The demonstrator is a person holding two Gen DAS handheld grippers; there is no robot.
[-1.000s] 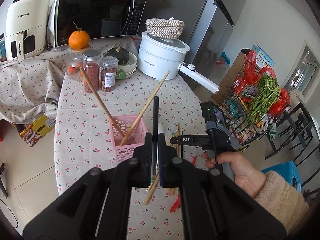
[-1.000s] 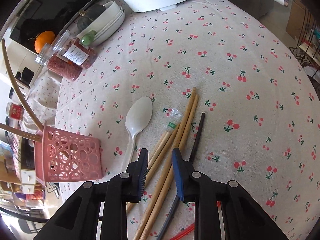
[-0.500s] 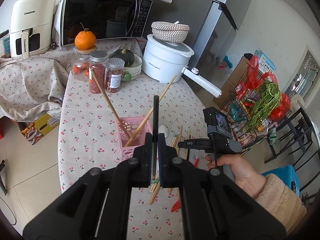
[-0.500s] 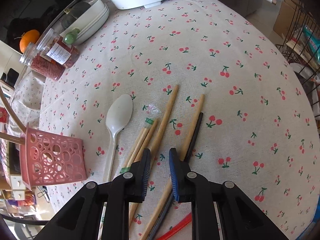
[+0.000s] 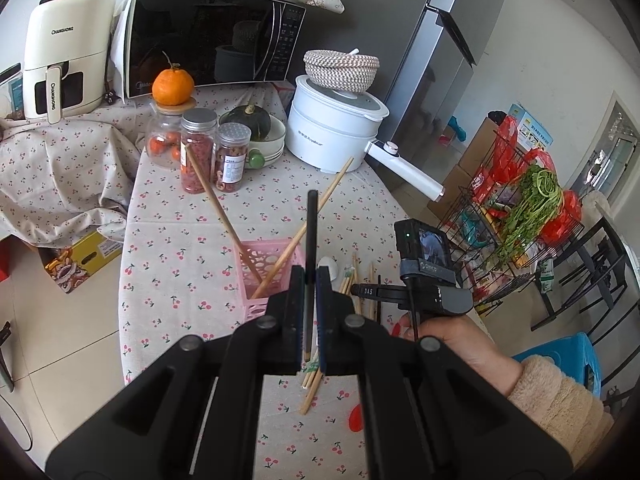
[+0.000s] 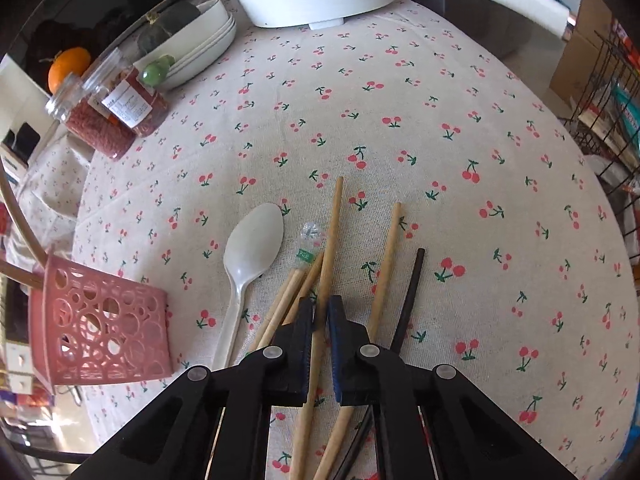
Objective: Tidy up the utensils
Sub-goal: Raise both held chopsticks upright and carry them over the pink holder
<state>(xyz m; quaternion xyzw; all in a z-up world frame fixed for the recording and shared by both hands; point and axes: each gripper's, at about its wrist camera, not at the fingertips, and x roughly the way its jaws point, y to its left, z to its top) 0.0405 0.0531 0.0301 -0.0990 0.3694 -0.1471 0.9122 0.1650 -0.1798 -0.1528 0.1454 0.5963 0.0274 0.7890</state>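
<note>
Left wrist view: left gripper [image 5: 311, 280] jaws pinch a black chopstick [image 5: 311, 232] above the pink basket [image 5: 262, 268] holding two; right gripper [image 6: 320, 312] jaws clamp a wooden chopstick [image 6: 334, 220]; spoon [image 6: 252, 248] remains on the tabletop [image 6: 400, 120]

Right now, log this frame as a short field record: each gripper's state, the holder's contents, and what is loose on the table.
left gripper: shut on black chopstick, held upright above the table
right gripper: closed around a wooden chopstick lying on the tablecloth
pink basket: holds two wooden chopsticks, leaning apart
loose on table: white spoon, several wooden chopsticks, second black chopstick
</note>
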